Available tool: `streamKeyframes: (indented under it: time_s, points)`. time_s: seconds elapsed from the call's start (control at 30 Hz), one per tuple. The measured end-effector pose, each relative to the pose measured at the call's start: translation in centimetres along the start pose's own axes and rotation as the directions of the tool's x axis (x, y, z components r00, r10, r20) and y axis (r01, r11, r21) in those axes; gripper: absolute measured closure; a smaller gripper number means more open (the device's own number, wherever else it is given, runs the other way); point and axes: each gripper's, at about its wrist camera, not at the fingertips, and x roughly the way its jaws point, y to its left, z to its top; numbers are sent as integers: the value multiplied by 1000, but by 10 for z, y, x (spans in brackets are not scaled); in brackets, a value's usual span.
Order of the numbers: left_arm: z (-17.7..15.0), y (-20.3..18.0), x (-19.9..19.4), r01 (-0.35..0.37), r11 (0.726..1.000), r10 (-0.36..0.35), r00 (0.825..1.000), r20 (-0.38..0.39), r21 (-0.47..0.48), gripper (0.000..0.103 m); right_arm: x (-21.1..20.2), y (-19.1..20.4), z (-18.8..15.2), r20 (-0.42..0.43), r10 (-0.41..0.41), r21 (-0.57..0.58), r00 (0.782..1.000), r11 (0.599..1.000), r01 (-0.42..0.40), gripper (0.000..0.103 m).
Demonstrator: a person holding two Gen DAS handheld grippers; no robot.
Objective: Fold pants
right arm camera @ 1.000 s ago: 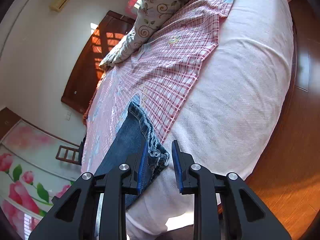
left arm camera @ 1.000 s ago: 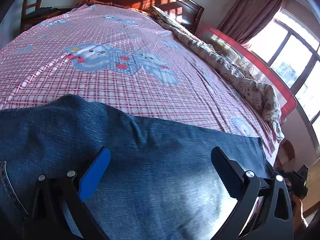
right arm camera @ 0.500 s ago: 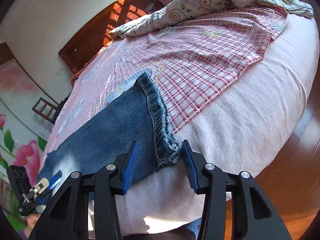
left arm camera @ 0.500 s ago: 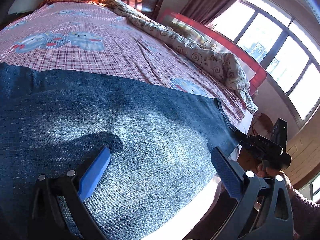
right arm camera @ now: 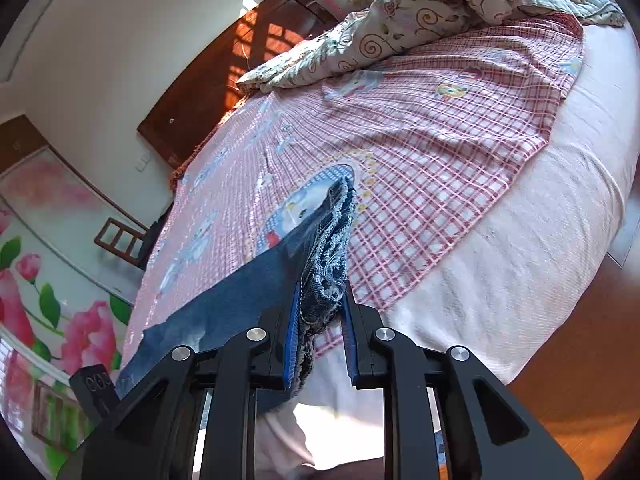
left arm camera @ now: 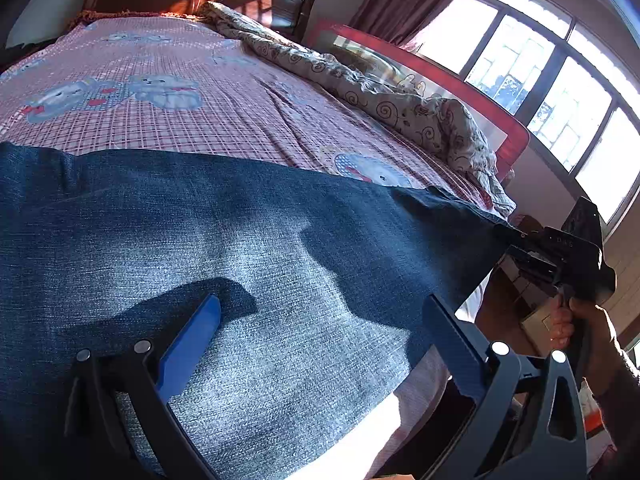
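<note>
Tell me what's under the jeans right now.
The jeans lie on the plaid sheet, their hem held in the right gripper. Anything beneath the denim is hidden.

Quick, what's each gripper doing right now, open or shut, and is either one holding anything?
Left gripper: open, fingers wide apart over the jeans, holding nothing.
Right gripper: shut on the frayed hem end of the jeans.

Pants (left arm camera: pixel 256 264) coarse matt denim; headboard (right arm camera: pixel 240 80) glossy wood.
</note>
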Motion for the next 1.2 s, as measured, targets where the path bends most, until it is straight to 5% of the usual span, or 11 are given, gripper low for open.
streamKeyframes:
  time_s: [0.13, 0.23, 0.43, 0.6, 0.73, 0.83, 0.97, 1.13, 1.2]
  points:
    - [-4, 12, -43, -10, 998, 15, 997, 80, -56, 2, 3, 34, 5, -13, 61, -29, 998, 998, -61, 85]
    - [-17, 33, -91, -85, 993, 97, 981, 167, -80, 2, 12, 67, 4, -33, 106, -70, 994, 992, -108, 85]
    - [-52, 94, -176, -274, 943, 321, 898, 301, -189, 2, 46, 144, -21, -125, 180, -165, 976, 966, -200, 85]
    - [-87, 145, -201, -279, 890, 402, 854, 331, -360, 2, 88, 208, -64, -237, 180, -266, 955, 933, -242, 85]
    - [-96, 149, -194, -293, 897, 405, 846, 346, -332, 2, 135, 235, -117, -352, 71, -362, 933, 909, -205, 85]
    - [-95, 149, -186, -310, 900, 408, 846, 342, -306, 2, 156, 243, -153, -377, -60, -498, 924, 854, -148, 85]
    - [-98, 152, -188, -286, 906, 391, 846, 361, -312, 2, 148, 248, -152, -349, -68, -504, 935, 855, -126, 85]
    - [-100, 148, -187, -290, 905, 396, 842, 365, -313, 2, 125, 290, -169, -311, -9, -618, 950, 762, -195, 85]
    - [-100, 148, -187, -289, 904, 396, 843, 365, -314, 2, 144, 299, -190, -358, -98, -682, 929, 707, -189, 68]
